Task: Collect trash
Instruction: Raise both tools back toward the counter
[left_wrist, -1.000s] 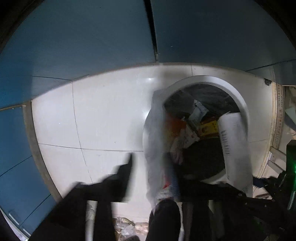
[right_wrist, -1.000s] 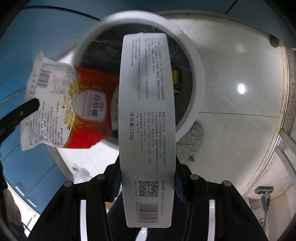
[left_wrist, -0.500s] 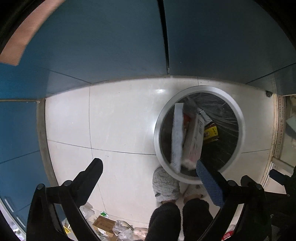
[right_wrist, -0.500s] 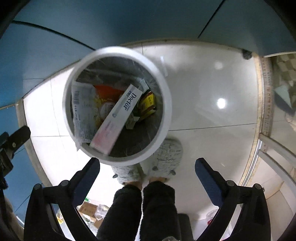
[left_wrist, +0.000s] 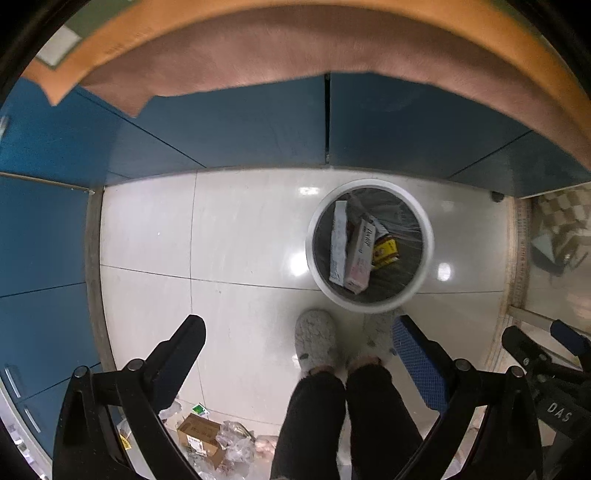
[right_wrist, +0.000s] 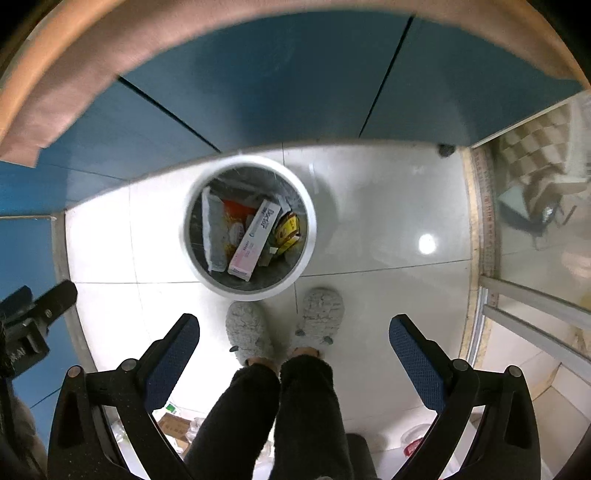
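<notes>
"Doctor" on the bin's box (right_wrist: 255, 236)

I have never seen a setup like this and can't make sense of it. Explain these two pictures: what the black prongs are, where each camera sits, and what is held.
No robot here: a person holds a two-finger gripper in each hand, each with a fisheye camera looking along its fingers. One view shows the left gripper, the other the right gripper; both are open and hold nothing. They look down at a white bin on the tiled floor, with a long Doctor box and a bag inside. The person's grey slippers stand beside it. More litter lies on the floor behind them.
</notes>
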